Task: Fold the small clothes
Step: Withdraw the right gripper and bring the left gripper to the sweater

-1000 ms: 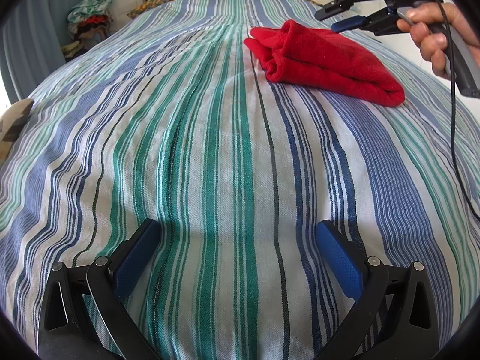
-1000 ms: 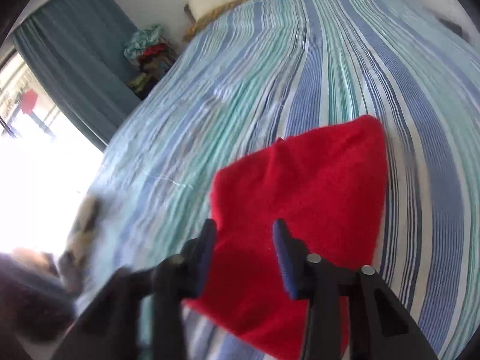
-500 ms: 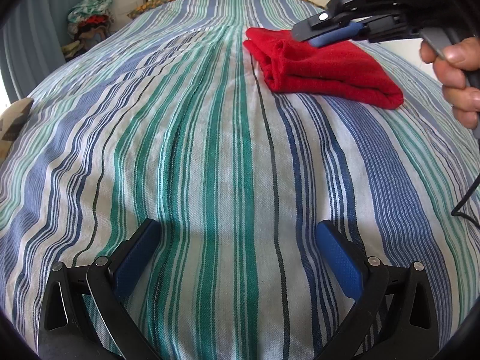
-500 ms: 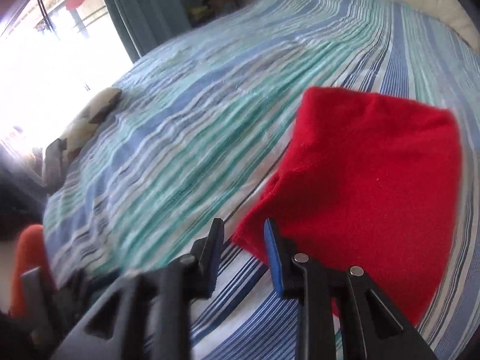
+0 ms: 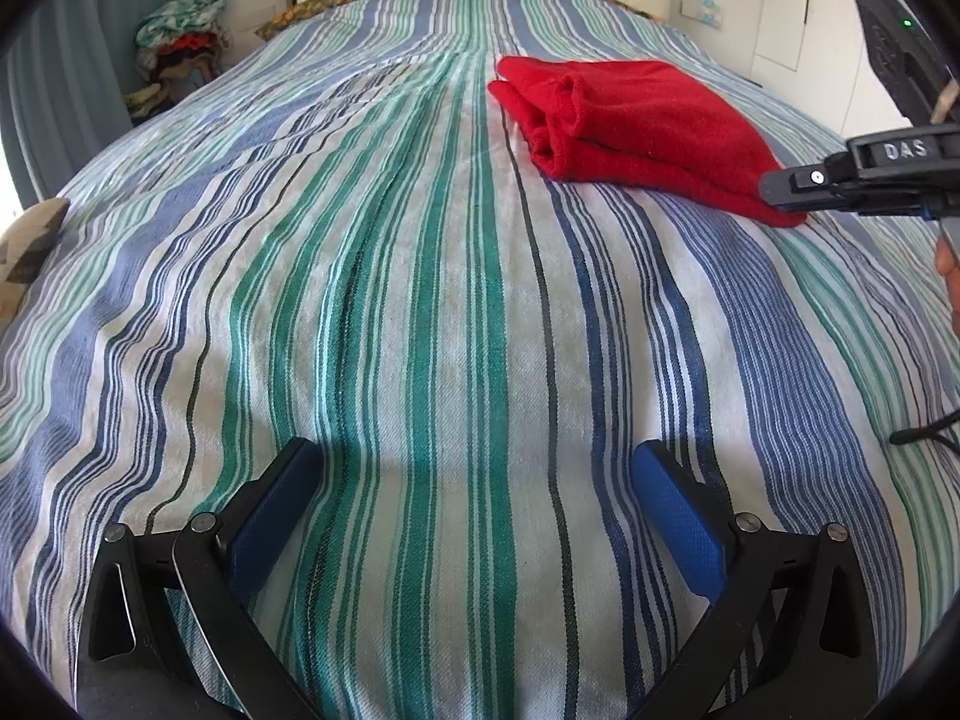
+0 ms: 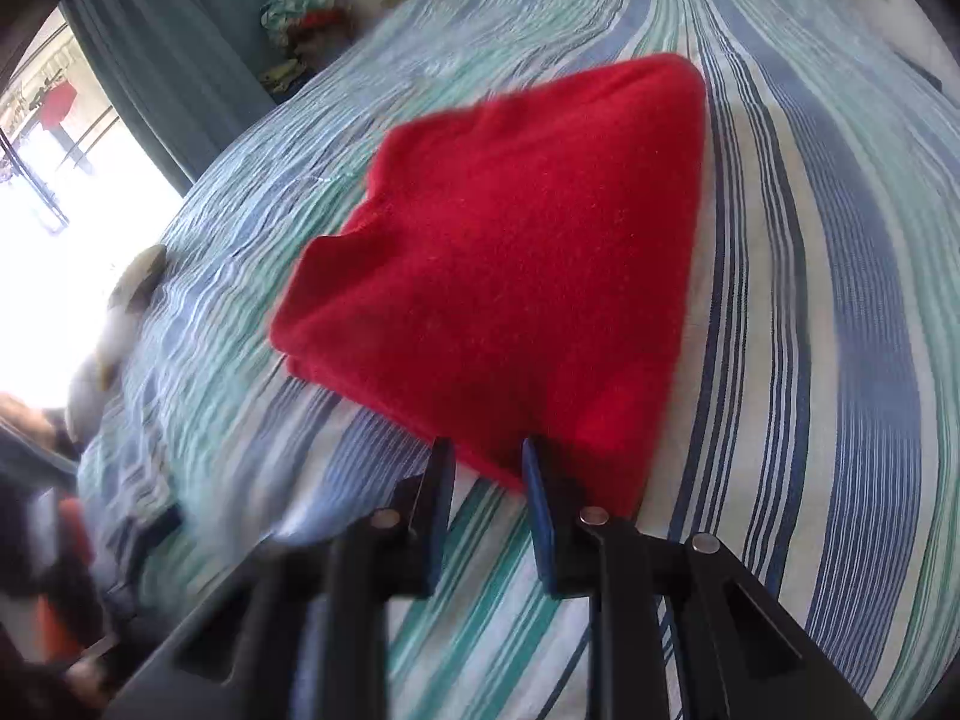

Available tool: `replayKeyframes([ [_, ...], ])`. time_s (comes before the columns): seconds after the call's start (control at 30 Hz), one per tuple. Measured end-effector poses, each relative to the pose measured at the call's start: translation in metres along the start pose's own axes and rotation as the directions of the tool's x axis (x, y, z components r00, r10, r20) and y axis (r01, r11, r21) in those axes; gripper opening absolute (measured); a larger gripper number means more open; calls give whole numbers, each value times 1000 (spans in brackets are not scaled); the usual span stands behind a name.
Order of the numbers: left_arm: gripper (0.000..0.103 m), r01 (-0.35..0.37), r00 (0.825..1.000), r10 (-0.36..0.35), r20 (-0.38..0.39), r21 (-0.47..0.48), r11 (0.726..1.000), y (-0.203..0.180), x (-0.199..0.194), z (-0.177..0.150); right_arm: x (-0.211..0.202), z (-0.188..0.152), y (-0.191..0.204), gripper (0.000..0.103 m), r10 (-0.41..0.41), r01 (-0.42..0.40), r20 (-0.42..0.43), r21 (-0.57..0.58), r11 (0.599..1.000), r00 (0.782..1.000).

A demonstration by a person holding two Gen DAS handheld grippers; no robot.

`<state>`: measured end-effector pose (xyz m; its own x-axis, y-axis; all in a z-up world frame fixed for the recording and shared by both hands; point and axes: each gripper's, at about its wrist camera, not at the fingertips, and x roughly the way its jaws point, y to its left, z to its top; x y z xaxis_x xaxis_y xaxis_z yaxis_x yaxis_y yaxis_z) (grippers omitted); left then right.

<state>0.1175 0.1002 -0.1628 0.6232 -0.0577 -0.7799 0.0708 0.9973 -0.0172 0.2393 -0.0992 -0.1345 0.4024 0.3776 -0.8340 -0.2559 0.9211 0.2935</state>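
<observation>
The right gripper (image 6: 485, 459), jaws closing around nothing yet, had swung down to the red garment's (image 6: 510, 252) near corner by the bed's (image 5: 420, 300) right edge, likely for another fold, while the left gripper (image 5: 474, 480) stayed wide open.

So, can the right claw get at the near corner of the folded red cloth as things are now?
Probably yes. The right claw sits right at the near corner of the red cloth, its jaws closing with the corner's edge between the tips, and only bare striped bedspread lies around it.
</observation>
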Motion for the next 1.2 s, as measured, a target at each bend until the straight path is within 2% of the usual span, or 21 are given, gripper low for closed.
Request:
replayKeyframes([
  [0.17, 103, 0, 1000, 0, 0, 0, 1000, 0, 0, 0, -28, -41, 23, 29, -80, 82, 21, -121, 989, 997],
  [0.33, 103, -1, 1000, 1, 0, 1, 1000, 0, 0, 0, -51, -85, 15, 30, -110, 111, 19, -79, 991, 994],
  [0.37, 103, -1, 1000, 1, 1, 1, 1000, 0, 0, 0, -55, -93, 13, 33, -113, 114, 20, -71, 991, 993],
  [0.4, 103, 0, 1000, 0, 1, 0, 1000, 0, 0, 0, -59, -101, 13, 40, -113, 114, 20, -64, 991, 993],
  [0.47, 103, -1, 1000, 1, 1, 1, 1000, 0, 0, 0, -65, -115, 12, 46, -119, 120, 26, -57, 991, 993],
  [0.63, 103, -2, 1000, 2, 3, 1, 1000, -1, -1, 0, -81, -138, 18, 46, -126, 128, 26, -53, 990, 992],
  [0.73, 103, -1, 1000, 1, 2, 0, 1000, -2, -1, -1, -100, -149, 35, 46, -111, 114, 39, -93, 989, 993],
  [0.83, 103, 5, 1000, -5, -18, -4, 1000, 0, -1, 1, -123, -158, 56, 54, -89, 98, 70, -149, 984, 994],
  [0.9, 102, 16, 998, -16, -60, 0, 1000, 1, -2, 7, -135, -161, 66, 64, -91, 108, 101, -180, 978, 991],
  [0.97, 100, 44, 994, -46, -96, -19, 999, 5, -7, 16, -141, -159, 69, 68, -95, 118, 123, -189, 975, 988],
  [1.0, 99, 79, 992, -83, -94, -47, 996, 8, -12, 23, -141, -157, 67, 70, -94, 117, 127, -182, 976, 987],
  [1.1, 97, 210, 975, -217, -39, -148, 967, 19, -31, 52, -138, -145, 54, 72, -79, 96, 141, -124, 988, 987],
  [1.2, 97, 298, 953, -301, 19, -211, 931, 25, -35, 97, -130, -125, 31, 72, -55, 61, 147, -38, 997, 988],
])
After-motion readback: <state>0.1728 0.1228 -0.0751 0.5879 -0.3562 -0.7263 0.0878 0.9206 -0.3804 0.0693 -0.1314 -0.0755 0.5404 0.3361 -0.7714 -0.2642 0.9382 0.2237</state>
